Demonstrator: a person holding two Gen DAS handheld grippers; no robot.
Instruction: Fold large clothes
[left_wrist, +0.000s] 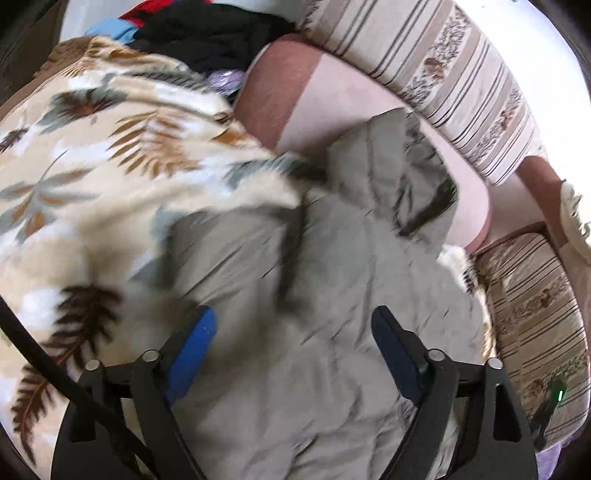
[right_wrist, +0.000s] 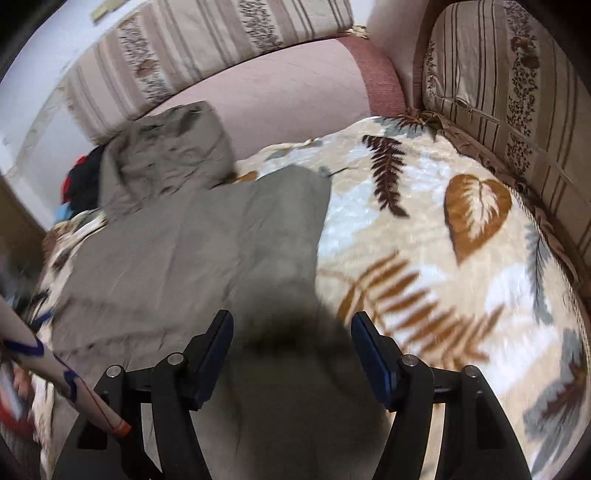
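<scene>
A large grey-green garment (left_wrist: 314, 295) lies spread on a leaf-patterned blanket (left_wrist: 92, 147) over a sofa seat. In the left wrist view its far part (left_wrist: 388, 166) is bunched up against the pink sofa back. My left gripper (left_wrist: 293, 321) is open just above the cloth, holding nothing. In the right wrist view the same garment (right_wrist: 192, 251) lies at left and centre, with a crumpled part (right_wrist: 166, 155) at the far end. My right gripper (right_wrist: 291, 325) is open above the garment's near right edge, empty. Both views are motion-blurred.
Striped floral cushions (left_wrist: 461, 74) (right_wrist: 517, 92) line the sofa back and armrest. A pile of dark, red and blue clothes (left_wrist: 207, 33) lies at the far end. The blanket (right_wrist: 443, 240) shows bare to the right of the garment. A patterned sleeve (right_wrist: 55, 369) crosses the lower left.
</scene>
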